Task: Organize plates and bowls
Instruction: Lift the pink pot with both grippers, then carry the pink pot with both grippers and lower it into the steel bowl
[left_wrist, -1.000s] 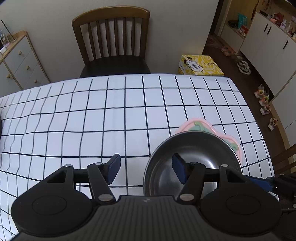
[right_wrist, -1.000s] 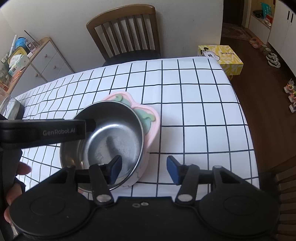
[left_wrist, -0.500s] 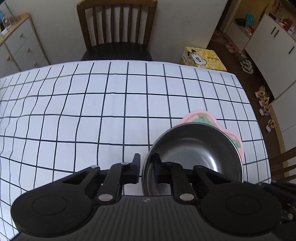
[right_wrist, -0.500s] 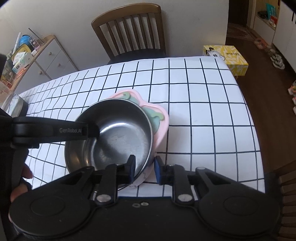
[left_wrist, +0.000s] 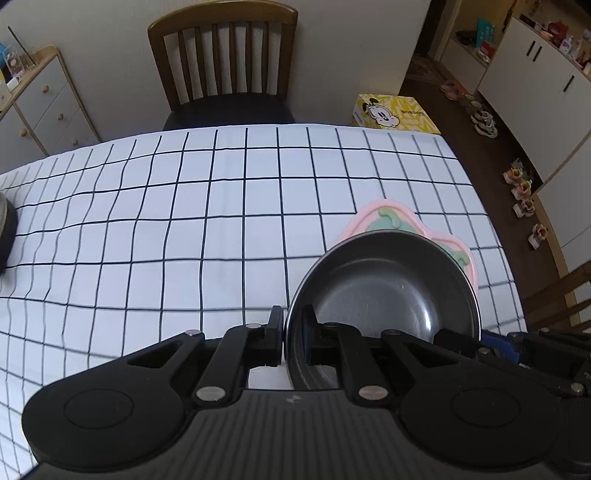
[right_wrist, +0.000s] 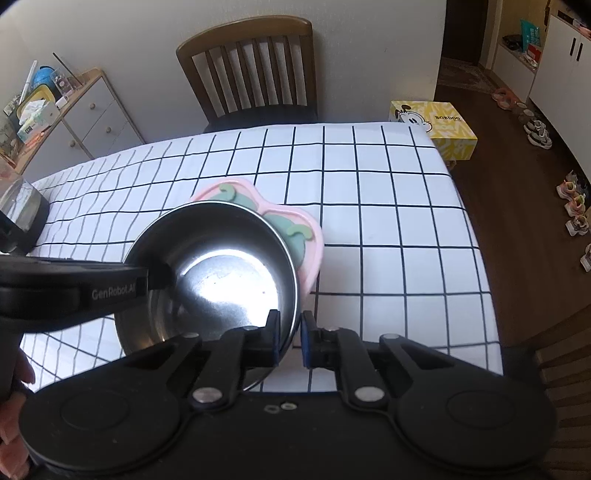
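two close downward views, shared bowl

I see a wooden slat-back chair pushed up to the far edge of the bench, which is covered in a white cloth with a black grid. A yellow cartoon-dog box sits on the dark wood floor just off the bench's far right corner. A grey drawer cabinet stands against the wall left of the chair, and small shoes line the white cupboards at the right.

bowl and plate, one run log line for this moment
left tool: shut on bowl rim | right tool: shut on bowl rim, opposite side | bowl: over pink plate | table: checked cloth
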